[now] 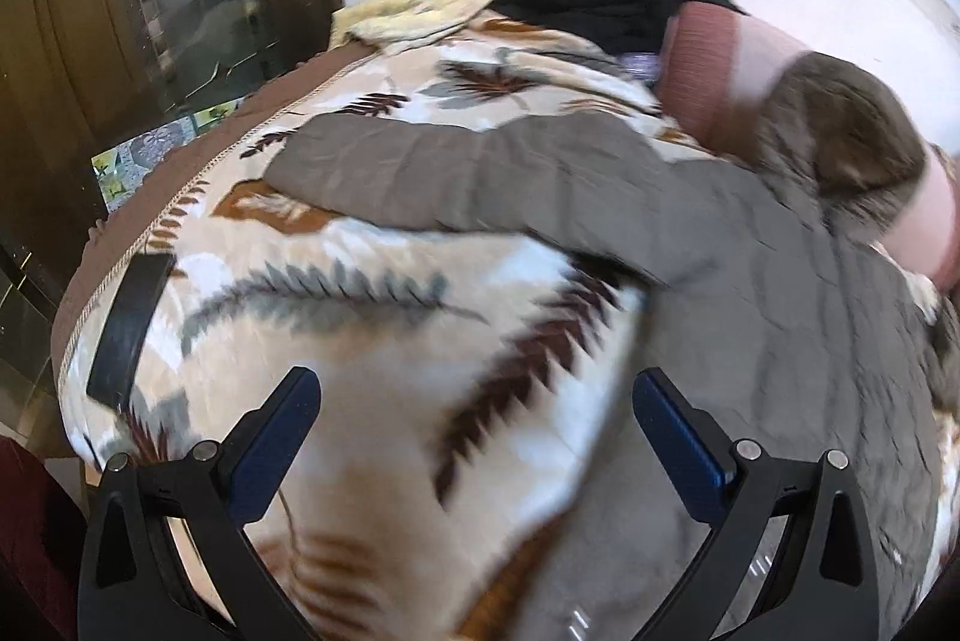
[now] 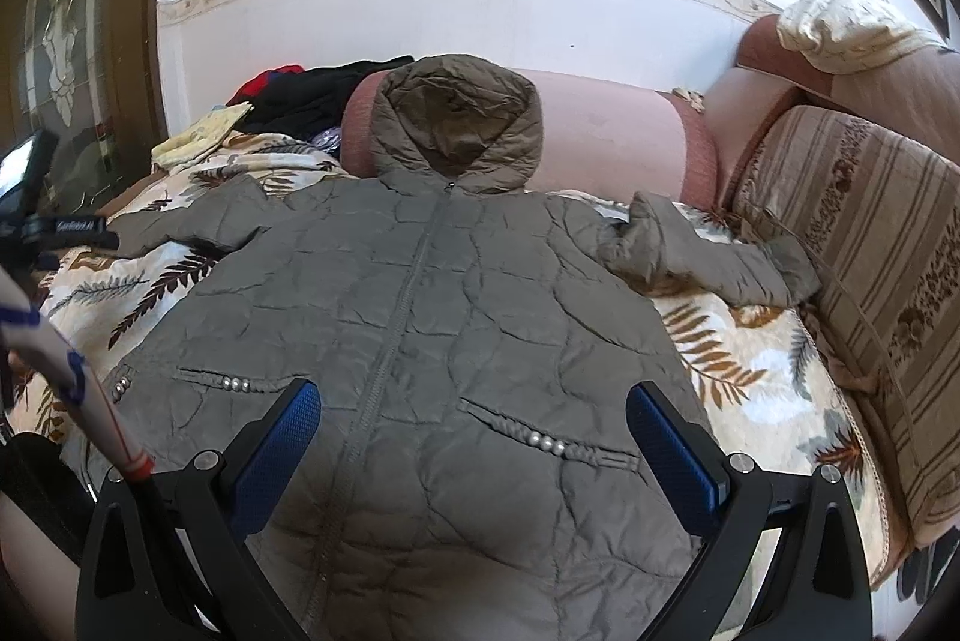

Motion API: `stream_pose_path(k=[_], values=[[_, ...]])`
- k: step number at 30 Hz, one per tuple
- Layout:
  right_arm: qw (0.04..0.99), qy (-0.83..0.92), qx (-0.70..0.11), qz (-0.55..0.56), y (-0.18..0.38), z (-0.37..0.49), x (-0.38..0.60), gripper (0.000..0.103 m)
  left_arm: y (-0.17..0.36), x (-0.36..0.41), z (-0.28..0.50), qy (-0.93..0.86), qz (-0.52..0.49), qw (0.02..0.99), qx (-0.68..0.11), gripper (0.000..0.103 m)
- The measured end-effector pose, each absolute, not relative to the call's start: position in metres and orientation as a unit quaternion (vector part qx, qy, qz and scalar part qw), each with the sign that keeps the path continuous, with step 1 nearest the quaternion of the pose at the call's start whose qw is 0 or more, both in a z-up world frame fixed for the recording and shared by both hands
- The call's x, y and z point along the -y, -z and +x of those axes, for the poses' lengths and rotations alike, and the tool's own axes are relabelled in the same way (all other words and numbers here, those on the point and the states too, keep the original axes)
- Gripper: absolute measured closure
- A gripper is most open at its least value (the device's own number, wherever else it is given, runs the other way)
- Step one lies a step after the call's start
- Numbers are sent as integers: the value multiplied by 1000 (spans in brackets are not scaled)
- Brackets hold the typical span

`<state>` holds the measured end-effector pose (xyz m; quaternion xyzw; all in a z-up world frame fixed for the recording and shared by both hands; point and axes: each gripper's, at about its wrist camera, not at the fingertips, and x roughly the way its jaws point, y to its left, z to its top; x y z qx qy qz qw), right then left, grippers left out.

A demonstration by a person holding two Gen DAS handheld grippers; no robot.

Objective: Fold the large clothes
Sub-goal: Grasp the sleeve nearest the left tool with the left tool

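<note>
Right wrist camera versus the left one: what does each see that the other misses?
Only the right wrist view shows the jacket's zipper, its pearl-trimmed pockets, the crumpled right-hand sleeve and the striped cushion. Only the left wrist view shows a black strap on the blanket's edge. Both show the olive hooded jacket on the leaf-print blanket, the dark clothes pile, and open, empty tongs: left, right.
</note>
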<state>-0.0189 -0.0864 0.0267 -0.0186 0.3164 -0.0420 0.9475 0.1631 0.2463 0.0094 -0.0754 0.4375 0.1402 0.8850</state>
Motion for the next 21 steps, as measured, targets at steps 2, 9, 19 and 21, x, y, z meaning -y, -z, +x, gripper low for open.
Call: stream_pose_path(k=[2, 9, 19, 21], values=[[946, 39, -321, -22, -24, -13, 82, 0, -5, -269, 188, -156, -78, 879, -444, 0], [938, 34, -343, -35, -10, 18, 72, 0, 22, -348, 259, -202, -140, 850, -465, 0], [929, 18, -367, -49, 7, 64, 53, 0, 60, -432, 324, -244, -265, 809, -464, 0], [928, 14, -370, -51, 10, 68, 49, 0, 69, -445, 333, -248, -283, 800, -467, 4]])
